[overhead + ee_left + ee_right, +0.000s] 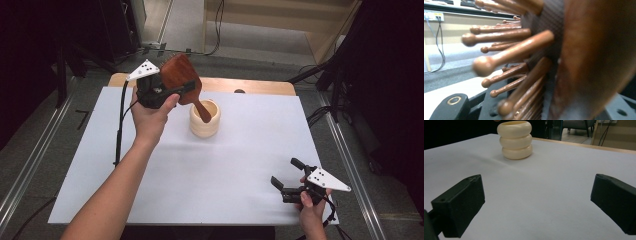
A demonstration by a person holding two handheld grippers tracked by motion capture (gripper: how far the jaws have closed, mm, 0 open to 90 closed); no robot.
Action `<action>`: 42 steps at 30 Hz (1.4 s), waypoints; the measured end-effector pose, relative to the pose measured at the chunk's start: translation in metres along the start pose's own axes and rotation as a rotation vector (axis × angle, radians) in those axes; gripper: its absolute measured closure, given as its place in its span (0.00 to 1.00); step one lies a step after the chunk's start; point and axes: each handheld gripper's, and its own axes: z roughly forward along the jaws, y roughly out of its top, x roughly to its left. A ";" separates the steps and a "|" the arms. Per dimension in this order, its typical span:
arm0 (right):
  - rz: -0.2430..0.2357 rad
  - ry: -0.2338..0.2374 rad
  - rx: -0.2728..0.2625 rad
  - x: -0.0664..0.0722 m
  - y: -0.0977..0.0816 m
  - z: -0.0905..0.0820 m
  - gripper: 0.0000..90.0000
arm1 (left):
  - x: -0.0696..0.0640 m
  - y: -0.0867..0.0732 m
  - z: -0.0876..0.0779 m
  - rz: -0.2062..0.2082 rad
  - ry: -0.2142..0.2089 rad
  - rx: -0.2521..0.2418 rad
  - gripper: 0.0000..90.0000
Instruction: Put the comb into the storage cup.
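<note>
Hairbrush (181, 77), wooden paddle type, sits clamped in my left gripper (167, 92) by the head, w/ the handle angled down so its tip is in the mouth of the cream ribbed cup (205, 119) near the desk (240, 165) centre-rear. Judgement: I hold it by the head, not the handle, so the handle stays free to drop into the cup and the brush can stand bristles-up once let go. Left fingers are clenched on the brush head; no gap to spare. Right gripper (287, 180) is parked low at the near right corner, well apart from the cup, fingers spread wide w/ nothing between them; prob. kept there as a standby and out of the left arm's path. View diffs: high view gives the overall layout, i.e. handle-to-cup relation and both hands. Left gripper view gives close detail of the hairbrush (584, 60): ball-tipped wooden pins (506, 53) on a dark cushion pad, plus the wood back at right. Right gripper view shows the cup (515, 140) side-on as three stacked rings, upright on the desk (554, 190), and confirms the open right fingers (461, 205).
</note>
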 end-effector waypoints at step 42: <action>-0.001 0.007 -0.009 0.000 -0.001 0.000 0.00 | 0.020 -0.017 0.034 -0.031 0.083 0.011 0.64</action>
